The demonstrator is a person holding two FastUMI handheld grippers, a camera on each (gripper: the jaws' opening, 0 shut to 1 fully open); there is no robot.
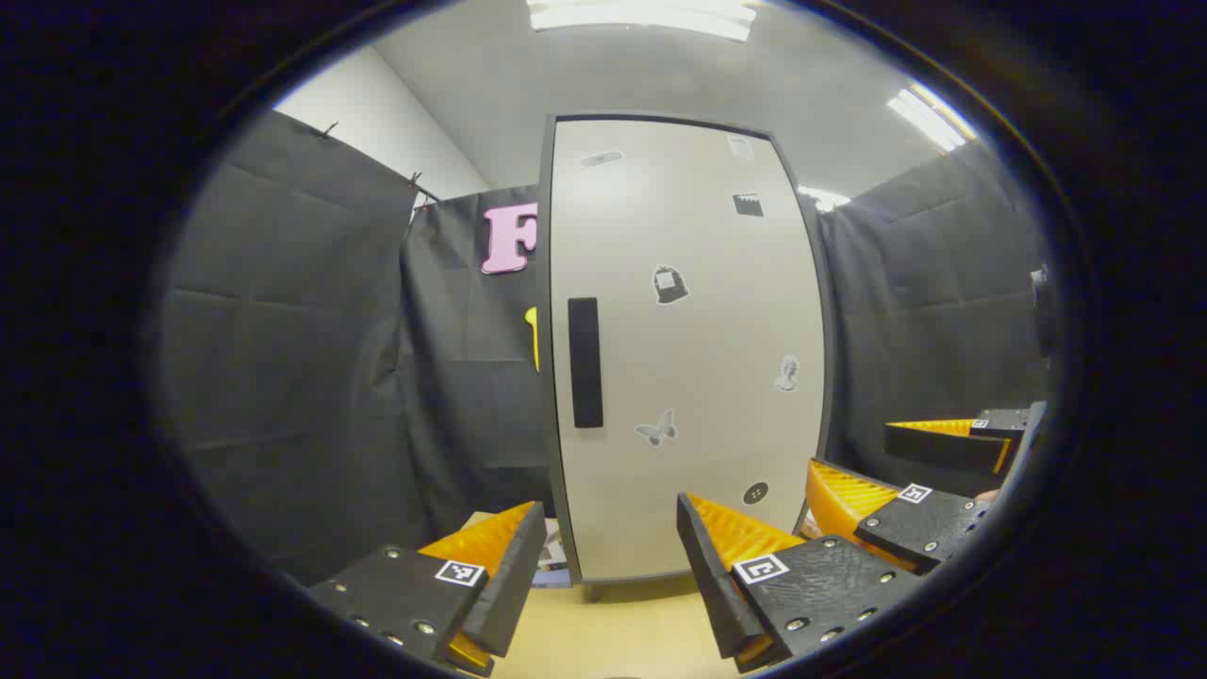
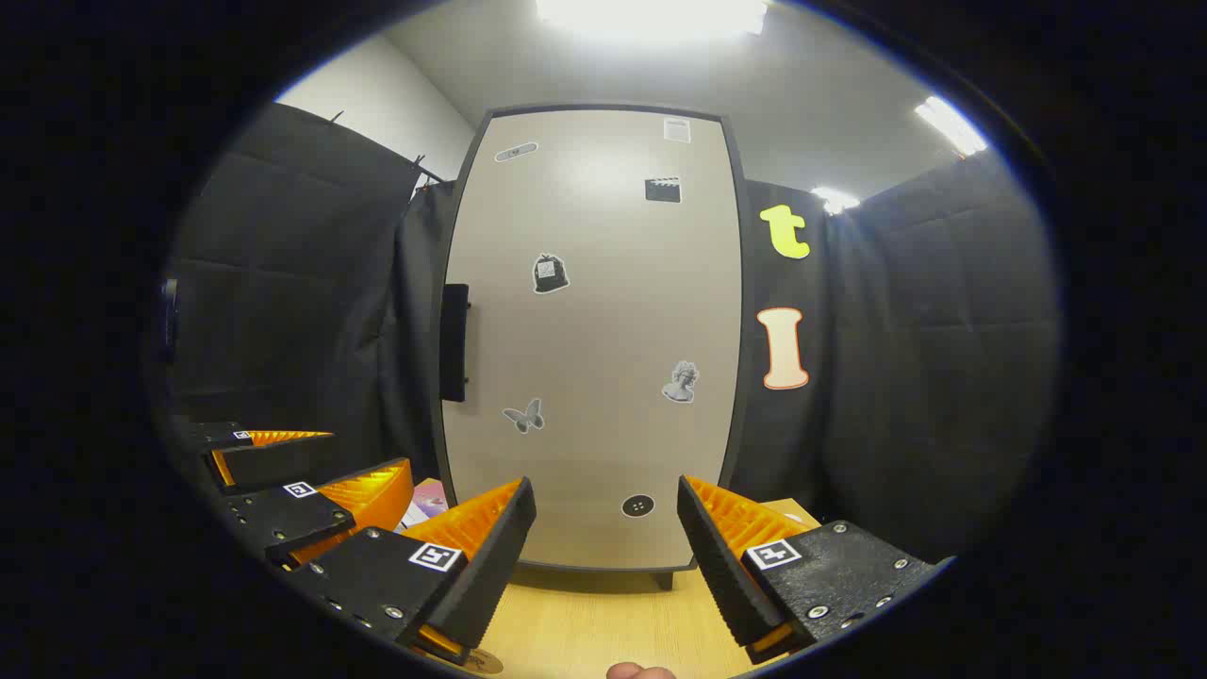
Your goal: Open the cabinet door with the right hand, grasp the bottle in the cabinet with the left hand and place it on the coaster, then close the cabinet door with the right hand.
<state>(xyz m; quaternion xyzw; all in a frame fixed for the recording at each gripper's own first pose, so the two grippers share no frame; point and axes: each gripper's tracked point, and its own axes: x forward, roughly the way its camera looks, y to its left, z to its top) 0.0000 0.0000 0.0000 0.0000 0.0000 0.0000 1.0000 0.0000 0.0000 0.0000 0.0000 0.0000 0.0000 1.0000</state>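
Two grippers hang side by side in front of the cabinet, both with jaws spread wide and nothing between them. Going left to right in the left gripper view: the booth's black cloth wall (image 1: 311, 358) fills the left side, then comes the left gripper (image 1: 611, 556) low at the bottom, over the wooden tabletop (image 1: 613, 632). Right behind it stands the cabinet door (image 1: 688, 358), shut flat, pale with a few small stickers on it. Its dark vertical handle (image 1: 585, 363) sits near the door's left edge. Further right, near that view's right edge, the right gripper (image 1: 919, 467) shows too, also open and clear of the door.

In the right gripper view the left gripper (image 2: 311, 471) shows at the lower left, then the right gripper (image 2: 606, 542) at the bottom, pointing at the lower part of the cabinet door (image 2: 594, 358). Neither finger touches the door or the handle (image 2: 455, 341), which is off up to the left. A sliver of something round and tan at the tabletop's (image 2: 585, 622) near edge could be the coaster (image 2: 486, 662), can't really tell. As for the bottle, the door is closed, so no telling where it sits inside.
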